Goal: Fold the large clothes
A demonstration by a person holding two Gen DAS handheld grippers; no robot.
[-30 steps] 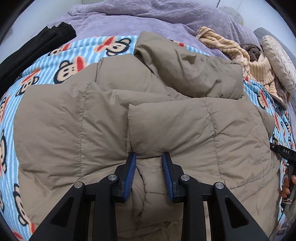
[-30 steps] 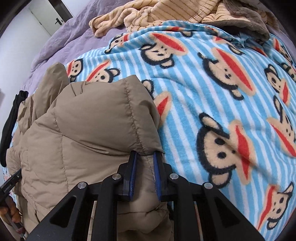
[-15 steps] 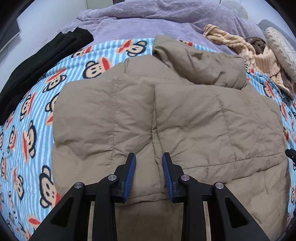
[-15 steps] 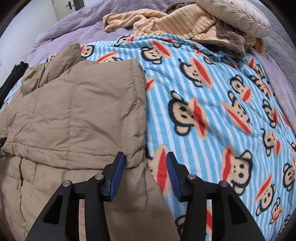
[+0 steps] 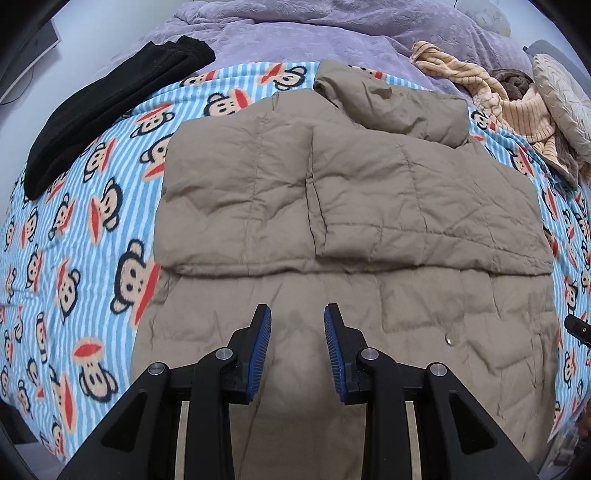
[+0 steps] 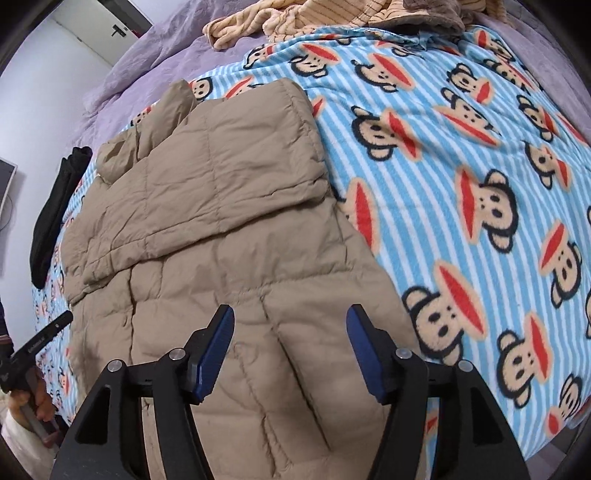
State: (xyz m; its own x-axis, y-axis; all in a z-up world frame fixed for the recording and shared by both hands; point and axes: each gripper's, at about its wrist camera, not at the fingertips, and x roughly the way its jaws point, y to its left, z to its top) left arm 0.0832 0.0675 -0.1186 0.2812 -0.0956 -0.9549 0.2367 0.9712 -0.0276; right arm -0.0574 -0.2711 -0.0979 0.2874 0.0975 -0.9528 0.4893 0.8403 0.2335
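Note:
A tan quilted puffer jacket [image 5: 362, 206] lies flat on a blue striped monkey-print blanket [image 5: 74, 236], its sleeves folded across the chest and its hood [image 5: 388, 103] at the far end. My left gripper [image 5: 297, 321] hovers open over the jacket's lower middle, holding nothing. The same jacket [image 6: 221, 221] fills the left half of the right wrist view. My right gripper [image 6: 290, 321] stands wide open above the jacket's hem near its right edge, empty. The left gripper's handle and a hand [image 6: 33, 373] show at the left edge.
A folded black garment [image 5: 107, 107] lies at the blanket's far left. A purple duvet [image 5: 332, 33] covers the head of the bed. A striped beige garment [image 5: 498, 96] and a knit cushion [image 5: 565, 99] sit far right. The blanket [image 6: 480, 184] stretches right of the jacket.
The right gripper let go of the folded sleeve edge and opened wide. Both grippers pulled back toward the hem; the sleeves now lie flat across the chest.

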